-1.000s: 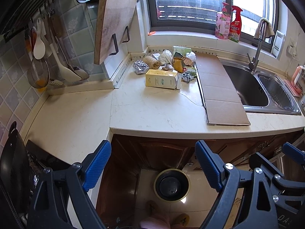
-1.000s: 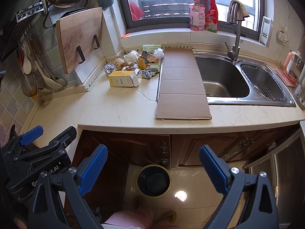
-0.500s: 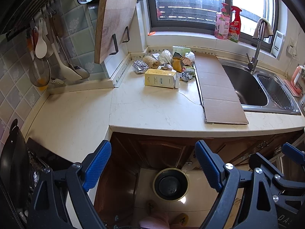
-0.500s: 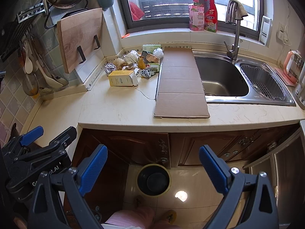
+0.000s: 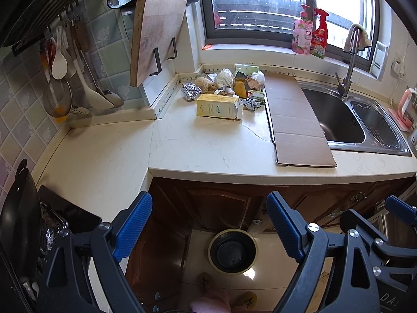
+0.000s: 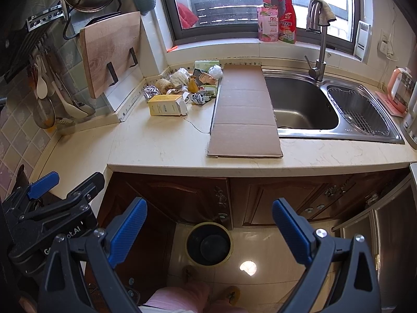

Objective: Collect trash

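Observation:
A heap of trash (image 5: 229,86) lies in the counter's far corner under the window: a yellow carton (image 5: 217,106), crumpled foil (image 5: 191,90), wrappers and paper; the heap (image 6: 187,86) also shows in the right wrist view. A flat cardboard strip (image 5: 294,120) lies beside the sink. On the floor below stands a round bin (image 5: 232,251) with a dark liner. My left gripper (image 5: 209,224) hangs open and empty above the bin, well short of the counter edge. My right gripper (image 6: 209,230) is open and empty too, beside it.
A steel sink (image 6: 302,104) with tap and drain basket fills the counter's right. A wooden cutting board (image 5: 153,39) and hanging utensils (image 5: 67,62) line the left wall. A dark pan (image 5: 18,221) sits at the near left. Brown cabinet doors (image 6: 177,195) face me. The person's pink-clad leg (image 6: 179,297) shows below.

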Demonstrator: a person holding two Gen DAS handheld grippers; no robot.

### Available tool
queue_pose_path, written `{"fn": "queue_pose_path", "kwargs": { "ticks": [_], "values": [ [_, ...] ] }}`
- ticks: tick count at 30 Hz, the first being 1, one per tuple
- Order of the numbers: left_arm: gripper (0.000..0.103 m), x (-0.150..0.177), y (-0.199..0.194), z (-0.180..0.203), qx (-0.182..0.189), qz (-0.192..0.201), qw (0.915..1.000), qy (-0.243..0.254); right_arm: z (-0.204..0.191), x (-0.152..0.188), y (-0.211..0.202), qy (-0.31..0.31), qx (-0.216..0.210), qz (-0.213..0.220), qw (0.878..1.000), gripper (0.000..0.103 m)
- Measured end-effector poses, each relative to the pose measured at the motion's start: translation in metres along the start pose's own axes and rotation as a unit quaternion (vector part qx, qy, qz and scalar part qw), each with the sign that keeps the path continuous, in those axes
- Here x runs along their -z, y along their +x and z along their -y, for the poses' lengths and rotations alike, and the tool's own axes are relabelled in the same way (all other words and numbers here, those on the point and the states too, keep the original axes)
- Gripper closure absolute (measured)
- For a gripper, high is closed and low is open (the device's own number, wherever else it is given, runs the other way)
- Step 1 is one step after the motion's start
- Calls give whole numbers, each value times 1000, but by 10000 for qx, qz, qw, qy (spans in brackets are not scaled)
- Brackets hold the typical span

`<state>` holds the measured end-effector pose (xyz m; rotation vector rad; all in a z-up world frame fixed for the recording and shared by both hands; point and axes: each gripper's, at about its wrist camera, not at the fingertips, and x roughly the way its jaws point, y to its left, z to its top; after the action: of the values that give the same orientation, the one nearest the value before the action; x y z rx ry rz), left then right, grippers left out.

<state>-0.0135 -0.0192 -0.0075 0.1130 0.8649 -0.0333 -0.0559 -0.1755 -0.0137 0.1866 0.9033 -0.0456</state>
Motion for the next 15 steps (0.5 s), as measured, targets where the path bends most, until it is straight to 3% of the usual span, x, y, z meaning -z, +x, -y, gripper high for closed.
{"fn": "queue_pose_path", "kwargs": {
  "ticks": [8, 15],
  "values": [
    [15, 8, -8, 1, 12, -67, 9999, -92, 0, 2, -3, -103, -61, 31, 9999, 5],
    [15, 0, -4, -4, -59, -185, 9997, 127, -1, -10, 2, -46, -201, 59, 9998, 5]
  ]
}}
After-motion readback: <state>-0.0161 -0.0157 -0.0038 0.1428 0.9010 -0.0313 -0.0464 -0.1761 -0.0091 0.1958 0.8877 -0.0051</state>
